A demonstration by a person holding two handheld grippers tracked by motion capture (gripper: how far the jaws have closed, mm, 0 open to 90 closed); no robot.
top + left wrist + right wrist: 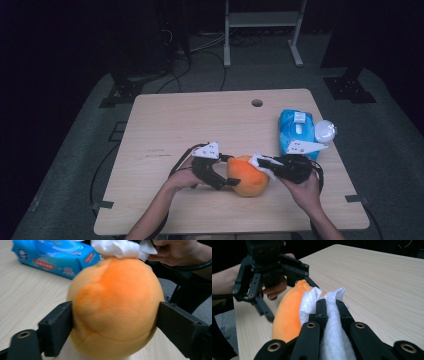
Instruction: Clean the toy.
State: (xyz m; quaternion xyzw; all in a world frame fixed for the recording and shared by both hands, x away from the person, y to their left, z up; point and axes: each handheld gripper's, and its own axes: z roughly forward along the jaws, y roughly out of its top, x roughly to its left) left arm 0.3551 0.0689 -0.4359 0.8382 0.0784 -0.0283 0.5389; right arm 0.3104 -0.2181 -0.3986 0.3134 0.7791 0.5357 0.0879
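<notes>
An orange plush fruit lies on the wooden table near its front edge. My left gripper reaches in from the left and straddles the plush. In the left gripper view the plush sits between the wide-set jaws of the left gripper, which stand at its sides without squeezing it. My right gripper is shut on a white wipe and rests it on top of the plush. The wipe also shows in the high view, and again as a wipe above the plush.
A blue pack of wet wipes lies at the table's right side, with a round white object beside it near the edge. A cable hole is at the back. A white frame stands on the floor beyond the table.
</notes>
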